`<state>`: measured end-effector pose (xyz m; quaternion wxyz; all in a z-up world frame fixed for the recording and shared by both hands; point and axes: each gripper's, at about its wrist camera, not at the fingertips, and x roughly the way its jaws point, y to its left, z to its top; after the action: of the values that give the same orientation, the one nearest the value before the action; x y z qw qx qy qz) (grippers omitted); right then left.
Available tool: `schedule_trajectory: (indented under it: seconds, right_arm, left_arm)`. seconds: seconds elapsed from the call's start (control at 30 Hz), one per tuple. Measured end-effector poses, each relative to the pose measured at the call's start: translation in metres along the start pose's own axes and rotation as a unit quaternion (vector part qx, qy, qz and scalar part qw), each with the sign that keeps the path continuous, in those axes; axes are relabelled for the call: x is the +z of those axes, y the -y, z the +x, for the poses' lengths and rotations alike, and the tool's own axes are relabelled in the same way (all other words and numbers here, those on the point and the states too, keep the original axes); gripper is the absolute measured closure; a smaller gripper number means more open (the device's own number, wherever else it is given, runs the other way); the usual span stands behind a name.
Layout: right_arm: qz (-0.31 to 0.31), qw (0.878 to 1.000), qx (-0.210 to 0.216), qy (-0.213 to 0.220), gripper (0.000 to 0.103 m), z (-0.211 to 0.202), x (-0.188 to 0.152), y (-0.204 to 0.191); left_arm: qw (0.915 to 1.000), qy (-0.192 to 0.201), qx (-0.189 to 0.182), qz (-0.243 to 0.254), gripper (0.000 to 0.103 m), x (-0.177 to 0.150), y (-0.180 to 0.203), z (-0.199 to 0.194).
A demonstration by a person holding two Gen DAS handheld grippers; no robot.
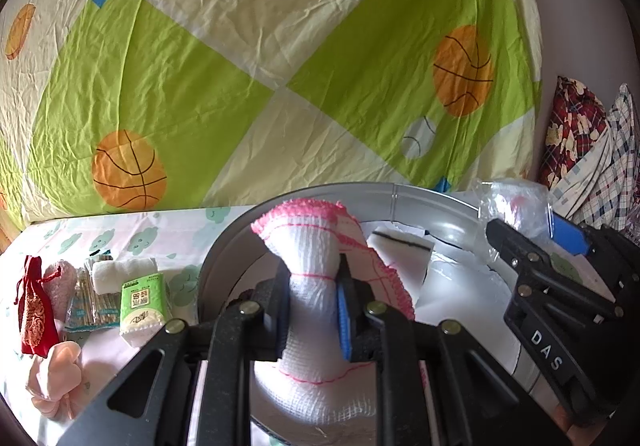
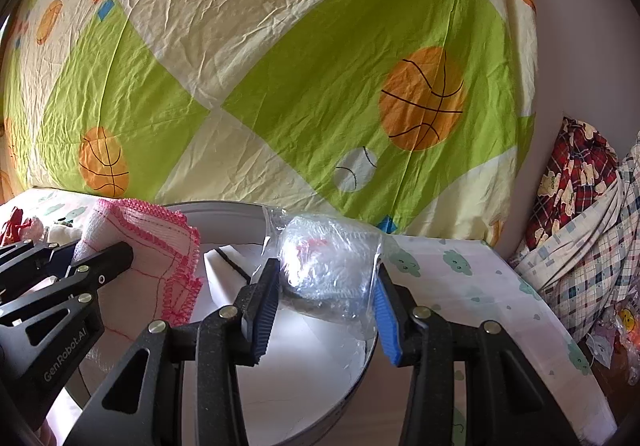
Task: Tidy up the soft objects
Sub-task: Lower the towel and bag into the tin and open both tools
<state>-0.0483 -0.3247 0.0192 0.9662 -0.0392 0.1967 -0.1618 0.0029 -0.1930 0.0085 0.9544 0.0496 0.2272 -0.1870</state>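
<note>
1. A wrinkled sheet [image 1: 280, 46] printed with green squares and orange basketballs hangs as the backdrop, above a table cover [image 1: 168, 238] patterned with pale green clouds; a heap of plaid fabrics [image 2: 580, 230] sits at the far right.

2. A round grey metal tub [image 1: 420, 194] stands on the cover, its floor lined in white, with a white foam block [image 1: 400, 250] edged by a black stripe lying inside.

3. The left gripper [image 1: 312, 310] pinches a white mesh cloth with pink trim [image 1: 312, 246] tightly at its middle, jaws drawn narrow, the cloth bunched above the tub's interior.

4. The right gripper [image 2: 324, 310] holds a clear plastic-wrapped white bundle [image 2: 328, 262] between its blue-padded jaws, set moderately wide, over the tub's right rim.

5. In the left wrist view, more items wait in a row on the cover left of the tub: a red drawstring pouch [image 1: 34, 306], a pink fuzzy item [image 1: 60, 282], a clear packet of wooden sticks [image 1: 94, 302], a rolled white towel [image 1: 120, 274], a green tissue pack [image 1: 144, 306] and a pale pink soft piece [image 1: 56, 374].
</note>
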Motion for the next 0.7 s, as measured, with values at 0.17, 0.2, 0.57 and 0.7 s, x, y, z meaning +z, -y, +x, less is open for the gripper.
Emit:
schedule_trajectory:
  seconds: [0.17,0.2,0.57,0.7]
  right_arm:
    - [0.000,1.000,0.009,-0.002,0.032,-0.001,0.000,-0.002]
    - [0.002,1.000,0.007,0.004,0.021,-0.003,0.000,-0.002]
    - [0.115,0.990,-0.008,0.077,0.008,-0.029,0.004,0.036]
    - [0.123,0.989,-0.016,0.079,0.007,-0.030,0.005,0.038]
  left_arm:
    - [0.9997,0.011,0.018,0.008,0.067,-0.002,0.002,-0.003]
    - [0.9995,0.019,0.023,0.010,0.052,-0.002,0.002,-0.005]
    - [0.9961,0.057,0.061,-0.030,0.000,0.002,-0.020,-0.021]
    - [0.9964,0.056,0.062,-0.017,0.000,0.000,-0.017,-0.022]
